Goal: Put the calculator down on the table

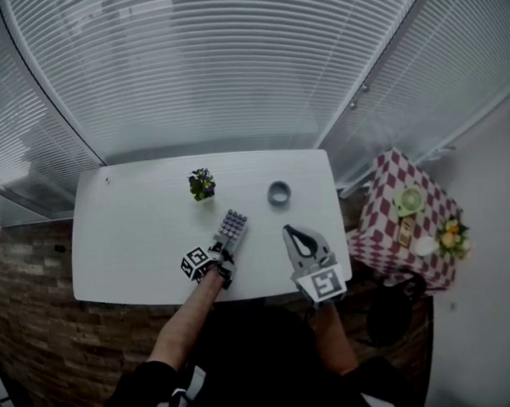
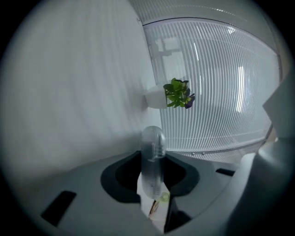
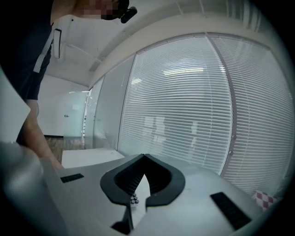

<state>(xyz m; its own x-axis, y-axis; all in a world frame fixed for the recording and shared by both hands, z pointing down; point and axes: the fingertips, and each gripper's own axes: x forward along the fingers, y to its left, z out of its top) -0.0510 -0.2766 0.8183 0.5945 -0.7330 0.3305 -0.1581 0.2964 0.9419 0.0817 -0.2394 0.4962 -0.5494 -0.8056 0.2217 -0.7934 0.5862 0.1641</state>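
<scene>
On the white table (image 1: 131, 236), near its front edge: calculator (image 1: 232, 227), keys up, its near end clamped between the jaws of your left gripper (image 1: 224, 251); whether it rests on the top cannot be told. Beyond it: small potted plant (image 1: 202, 184); grey ring (image 1: 279, 193) to the right. Your right gripper (image 1: 288, 232): jaws closed tip to tip, holding nothing, over the table's right front corner.

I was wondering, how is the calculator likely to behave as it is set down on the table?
The calculator looks stiff: gripped at one end by the left gripper, it juts out without sagging. Being a thin flat slab, it should probably lie steady, not roll. Its clear-looking plastic edge, seen in the left gripper view, may be somewhat slippery.
</scene>
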